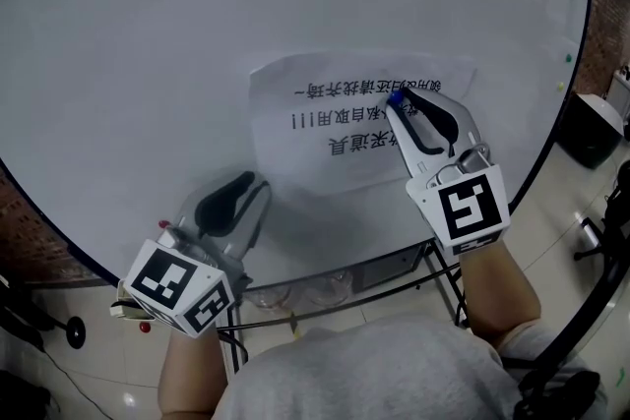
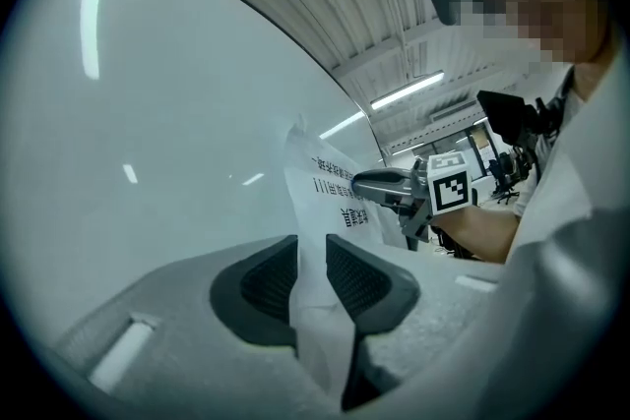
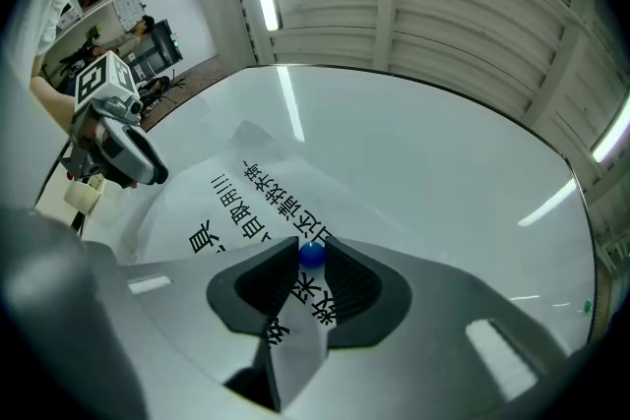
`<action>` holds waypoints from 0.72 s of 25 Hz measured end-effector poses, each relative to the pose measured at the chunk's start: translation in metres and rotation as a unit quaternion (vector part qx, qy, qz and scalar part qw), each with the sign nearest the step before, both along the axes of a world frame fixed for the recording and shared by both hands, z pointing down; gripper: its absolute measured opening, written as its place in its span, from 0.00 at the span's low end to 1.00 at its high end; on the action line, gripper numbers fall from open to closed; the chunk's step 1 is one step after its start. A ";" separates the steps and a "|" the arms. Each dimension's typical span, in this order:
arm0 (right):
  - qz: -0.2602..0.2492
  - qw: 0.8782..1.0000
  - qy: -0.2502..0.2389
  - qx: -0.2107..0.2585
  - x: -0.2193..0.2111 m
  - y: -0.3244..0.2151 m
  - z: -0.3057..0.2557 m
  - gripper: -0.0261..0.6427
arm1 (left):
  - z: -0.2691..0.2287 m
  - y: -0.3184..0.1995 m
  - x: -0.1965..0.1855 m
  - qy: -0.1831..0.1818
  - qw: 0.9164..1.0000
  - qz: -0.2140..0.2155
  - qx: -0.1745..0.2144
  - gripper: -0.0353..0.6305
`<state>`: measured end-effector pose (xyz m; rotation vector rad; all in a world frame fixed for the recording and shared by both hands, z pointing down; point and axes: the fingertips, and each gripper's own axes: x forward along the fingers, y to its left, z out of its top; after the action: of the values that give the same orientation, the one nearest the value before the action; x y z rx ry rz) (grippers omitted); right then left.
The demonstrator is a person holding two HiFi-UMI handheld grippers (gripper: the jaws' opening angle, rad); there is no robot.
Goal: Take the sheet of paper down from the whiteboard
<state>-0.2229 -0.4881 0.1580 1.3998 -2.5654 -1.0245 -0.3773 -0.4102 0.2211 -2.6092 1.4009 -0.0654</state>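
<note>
A white sheet of paper (image 1: pixel 335 128) with black print lies against the whiteboard (image 1: pixel 197 34). A small blue magnet (image 1: pixel 394 98) sits on its upper right part. My right gripper (image 1: pixel 399 103) has its tips closed on that magnet (image 3: pixel 312 254), with the printed sheet (image 3: pixel 226 211) behind the jaws. My left gripper (image 1: pixel 248 184) is at the sheet's lower left corner. In the left gripper view the paper's edge (image 2: pixel 330 182) runs between the jaws of the left gripper (image 2: pixel 312 261), which stand apart and do not press on it.
The whiteboard's metal stand (image 1: pixel 433 270) and the tiled floor show below the board. A black chair (image 1: pixel 591 128) stands at the right. A small green magnet (image 1: pixel 568 59) sits near the board's right edge. A brick wall lies at the far left.
</note>
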 end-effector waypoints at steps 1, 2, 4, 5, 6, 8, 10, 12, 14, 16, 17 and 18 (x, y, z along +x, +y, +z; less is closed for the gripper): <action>0.000 1.000 -0.001 0.000 0.000 0.000 0.000 0.17 | -0.002 -0.001 -0.002 0.000 1.000 -0.001 0.000 0.18; 0.000 1.000 -0.002 0.000 0.000 0.000 -0.001 0.17 | -0.003 -0.002 -0.003 -0.001 1.000 -0.001 -0.001 0.19; 0.000 1.000 -0.004 0.000 0.001 -0.001 0.000 0.17 | -0.003 -0.005 -0.001 -0.006 1.000 0.002 -0.004 0.23; 0.000 1.000 -0.004 -0.001 0.001 -0.001 0.000 0.17 | -0.003 -0.007 0.000 -0.009 1.000 0.005 -0.006 0.23; 0.000 1.000 -0.004 -0.002 0.001 -0.001 0.000 0.17 | -0.002 -0.010 0.002 -0.011 1.000 0.008 -0.007 0.23; 0.000 1.000 -0.008 -0.002 0.001 -0.002 0.001 0.17 | -0.001 -0.016 0.004 -0.012 1.000 0.014 -0.006 0.23; 0.000 1.000 -0.008 -0.003 0.001 -0.003 0.001 0.17 | -0.001 -0.020 0.008 -0.008 1.000 0.022 -0.008 0.23; 0.001 1.000 -0.005 -0.003 0.001 -0.002 0.001 0.17 | -0.002 -0.021 0.012 -0.002 1.000 0.029 -0.009 0.23; 0.003 1.000 -0.010 -0.002 0.001 -0.002 0.000 0.17 | -0.003 -0.022 0.015 0.004 0.999 0.031 -0.008 0.22; 0.004 1.000 -0.012 -0.001 0.001 -0.002 0.000 0.17 | -0.003 -0.022 0.016 0.009 0.999 0.031 -0.009 0.17; 0.005 1.000 -0.012 0.000 0.001 -0.002 0.000 0.17 | -0.002 -0.022 0.016 0.011 0.999 0.032 -0.011 0.12; 0.006 1.000 -0.012 0.000 0.001 -0.002 0.000 0.17 | -0.001 -0.022 0.017 0.010 0.999 0.033 -0.014 0.06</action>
<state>-0.2217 -0.4903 0.1579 1.4347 -2.5714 -1.0108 -0.3606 -0.4326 0.2203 -2.6843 1.3270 -0.0505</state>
